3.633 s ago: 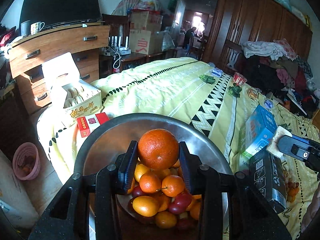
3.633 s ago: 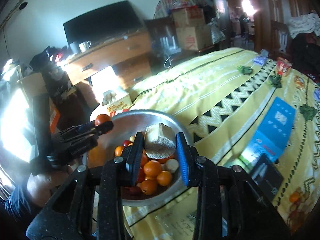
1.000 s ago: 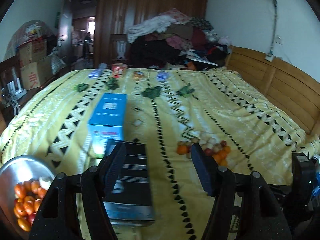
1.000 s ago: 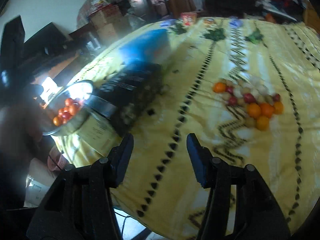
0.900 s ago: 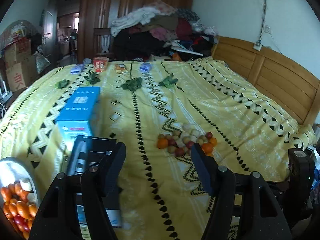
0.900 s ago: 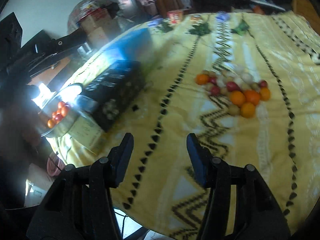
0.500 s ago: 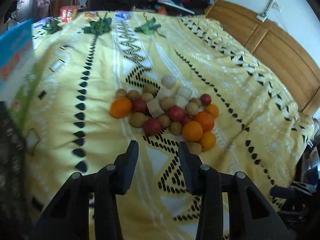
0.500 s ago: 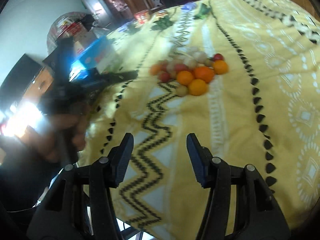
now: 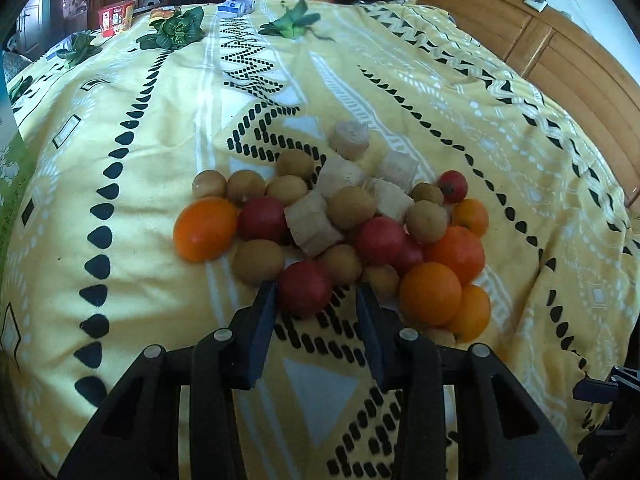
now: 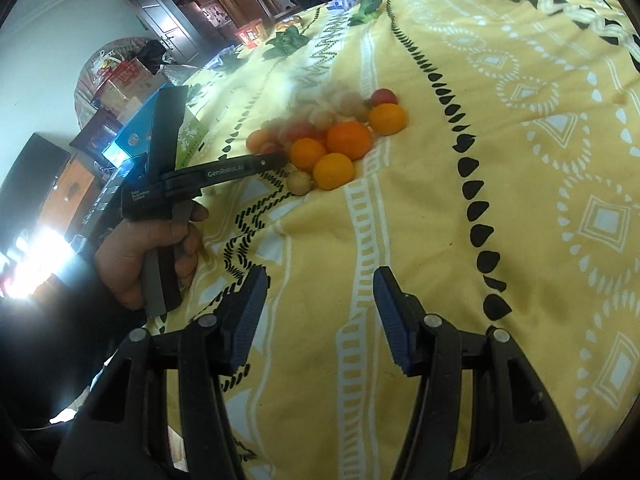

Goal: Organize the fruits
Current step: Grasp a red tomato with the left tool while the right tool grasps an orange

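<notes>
On a yellow patterned bedspread (image 9: 140, 168), a heap of fruit (image 9: 340, 232) lies loose: oranges, red tomato-like fruits, small tan round ones and pale banana chunks, all touching or crowding one another. The left gripper (image 9: 316, 300) points down at the near edge of the heap, its jaws narrowed after closing within the past second; a red fruit (image 9: 306, 288) sits at their tips, against the left finger but clear of the right one, so nothing is gripped. From the right wrist camera, the same gripper (image 10: 272, 159) shows in a person's hand (image 10: 148, 256), its tip at the heap (image 10: 336, 136) beside an orange (image 10: 307, 154). The right gripper (image 10: 320, 280) hangs over bare bedspread (image 10: 520, 200), well short of the fruit, jaws apart and empty. Green leaf sprigs (image 9: 176, 28) and small packets (image 9: 117, 18) lie along the far edge of the bed, and a wooden headboard (image 9: 560, 52) runs down the right side.
</notes>
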Motion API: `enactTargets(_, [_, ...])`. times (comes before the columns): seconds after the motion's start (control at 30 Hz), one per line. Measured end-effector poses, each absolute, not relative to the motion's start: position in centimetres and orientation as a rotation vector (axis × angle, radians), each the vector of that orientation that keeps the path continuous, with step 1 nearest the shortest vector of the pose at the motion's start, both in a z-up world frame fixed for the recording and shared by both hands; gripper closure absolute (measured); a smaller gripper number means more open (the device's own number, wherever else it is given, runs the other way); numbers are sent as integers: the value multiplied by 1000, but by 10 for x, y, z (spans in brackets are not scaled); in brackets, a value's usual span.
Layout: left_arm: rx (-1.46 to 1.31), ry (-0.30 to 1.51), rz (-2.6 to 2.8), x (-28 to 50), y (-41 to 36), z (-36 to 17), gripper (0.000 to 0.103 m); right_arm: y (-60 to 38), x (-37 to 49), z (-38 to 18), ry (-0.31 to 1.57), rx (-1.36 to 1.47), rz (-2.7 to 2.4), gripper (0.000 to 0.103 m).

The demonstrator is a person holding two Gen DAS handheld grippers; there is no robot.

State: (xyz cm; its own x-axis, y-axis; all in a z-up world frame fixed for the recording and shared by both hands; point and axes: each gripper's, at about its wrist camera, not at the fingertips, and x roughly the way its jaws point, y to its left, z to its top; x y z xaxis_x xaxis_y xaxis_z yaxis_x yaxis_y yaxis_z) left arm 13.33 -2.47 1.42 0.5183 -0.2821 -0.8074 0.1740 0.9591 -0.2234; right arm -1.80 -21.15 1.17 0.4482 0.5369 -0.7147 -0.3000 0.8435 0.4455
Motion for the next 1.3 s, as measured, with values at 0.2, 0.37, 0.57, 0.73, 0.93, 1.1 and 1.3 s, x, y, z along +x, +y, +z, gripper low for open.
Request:
enactTargets(0.2, [-155,973,-260,134,-15,13,77,-206,-14,14,969,250,539,47])
enactTargets(0.37, [-182,918,-247,120,-4,30,77,-194,-7,19,943,234,566,47])
enactTargets(0.57, [-226,865,-233,82,16,56,77,-165,17,21,925,220,648,48])
enactTargets(0.73, [-260,844,-214,67,29,68,77,-145,46,24,891,183,658,62])
enactTargets(0.93, [-256,842,-244,61,27,71,77,-160,74,10,927,107,518,60])
enactTargets(1.1, [-276,843,-254,60,26,71,77,-163,93,-5,974,146,541,60])
enactTargets(1.3, [-281,841,-253,60,27,72,77,-169,98,-18,1010,153,568,57])
